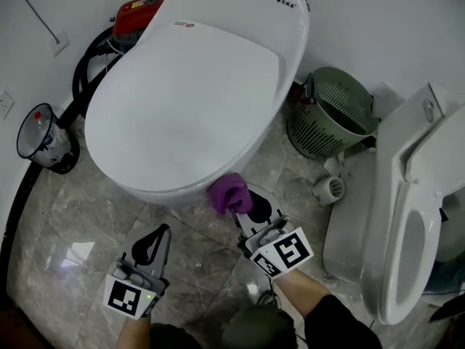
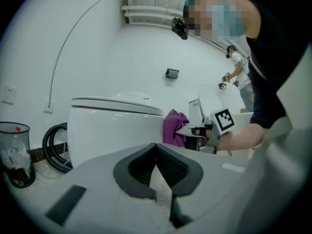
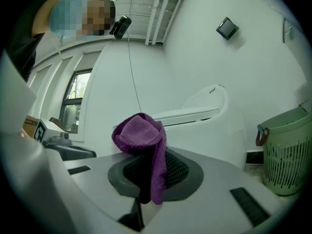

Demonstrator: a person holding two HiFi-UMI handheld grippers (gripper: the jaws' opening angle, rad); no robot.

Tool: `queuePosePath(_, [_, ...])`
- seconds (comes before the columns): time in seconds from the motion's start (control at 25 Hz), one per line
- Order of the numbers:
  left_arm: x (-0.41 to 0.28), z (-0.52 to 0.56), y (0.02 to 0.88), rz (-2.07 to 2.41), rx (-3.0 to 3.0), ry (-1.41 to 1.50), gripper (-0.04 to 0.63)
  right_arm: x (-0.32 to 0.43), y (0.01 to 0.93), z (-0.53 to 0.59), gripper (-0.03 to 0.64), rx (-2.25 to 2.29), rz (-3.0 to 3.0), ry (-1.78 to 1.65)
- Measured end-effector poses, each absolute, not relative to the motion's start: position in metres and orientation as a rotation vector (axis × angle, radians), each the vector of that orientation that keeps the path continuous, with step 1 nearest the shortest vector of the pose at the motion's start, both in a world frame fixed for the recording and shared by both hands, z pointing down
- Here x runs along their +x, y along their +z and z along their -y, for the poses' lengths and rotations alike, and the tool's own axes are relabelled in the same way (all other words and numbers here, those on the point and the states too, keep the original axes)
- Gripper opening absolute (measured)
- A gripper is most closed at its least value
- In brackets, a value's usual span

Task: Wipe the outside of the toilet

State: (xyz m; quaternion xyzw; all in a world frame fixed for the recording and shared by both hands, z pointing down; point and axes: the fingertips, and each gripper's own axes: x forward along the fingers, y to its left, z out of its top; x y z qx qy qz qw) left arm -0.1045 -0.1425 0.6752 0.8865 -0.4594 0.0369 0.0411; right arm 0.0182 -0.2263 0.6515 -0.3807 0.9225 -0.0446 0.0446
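Right gripper (image 1: 245,211) pinched cloth (image 1: 228,192) at toilet's (image 1: 189,86) front; left gripper (image 1: 155,240) closed, empty. Wiping seemed underway; next stroke needed cloth pressed along its side.
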Motion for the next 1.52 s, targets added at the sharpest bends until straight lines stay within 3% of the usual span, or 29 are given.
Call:
queuePosePath(1.0, [-0.095, 0.123, 0.67, 1.432, 2.737, 0.333, 0.0, 0.214, 0.645, 0.482, 0.041, -2.068, -2.438, -0.025])
queuePosePath(1.52, [-0.095, 0.13, 0.675, 1.443, 2.695, 0.228, 0.0, 0.207, 0.636, 0.425, 0.041, -1.946, -2.488, 0.021])
